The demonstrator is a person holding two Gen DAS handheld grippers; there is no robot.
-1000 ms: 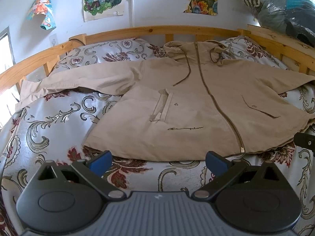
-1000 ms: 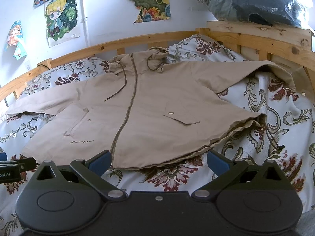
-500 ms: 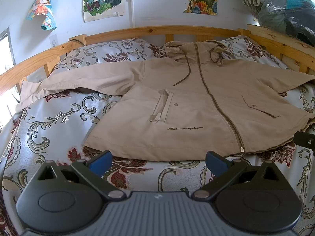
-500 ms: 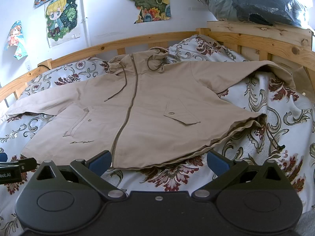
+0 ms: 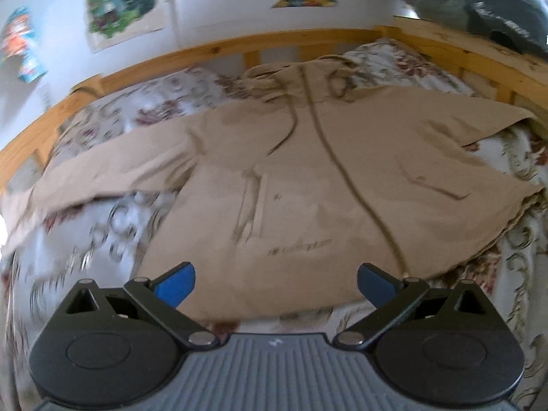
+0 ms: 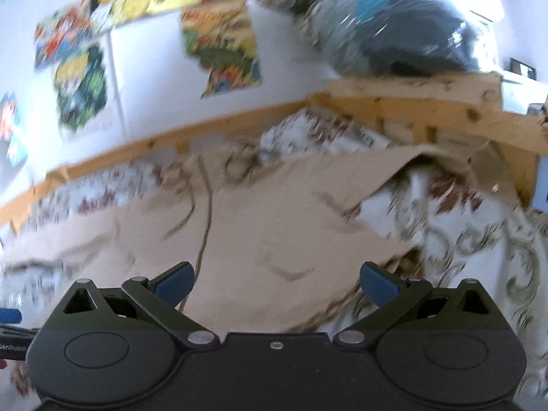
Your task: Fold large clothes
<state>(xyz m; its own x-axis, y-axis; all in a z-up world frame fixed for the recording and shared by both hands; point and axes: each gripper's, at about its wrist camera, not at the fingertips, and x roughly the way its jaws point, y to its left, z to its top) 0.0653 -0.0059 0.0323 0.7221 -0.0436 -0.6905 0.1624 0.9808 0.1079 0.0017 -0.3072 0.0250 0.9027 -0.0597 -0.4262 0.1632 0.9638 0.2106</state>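
Note:
A large beige hooded jacket (image 5: pixel 308 185) lies spread flat, front up, on a floral bedspread (image 5: pixel 85 239), with its zipper closed and both sleeves stretched out sideways. It also shows in the right wrist view (image 6: pixel 257 226), blurred. My left gripper (image 5: pixel 275 282) is open and empty, over the jacket's hem near the printed logo. My right gripper (image 6: pixel 275 282) is open and empty, over the hem on the right half of the jacket, near the pocket flap.
A wooden bed rail (image 5: pixel 239 48) runs along the back and right side (image 6: pixel 428 109). Bagged bundles of clothes (image 6: pixel 394 27) sit on the rail at the top right. Posters (image 5: pixel 120 3) hang on the wall.
Both grippers have moved forward over the jacket's hem; both views are now blurred. The right view has tilted up and swung right. The jacket has not moved.

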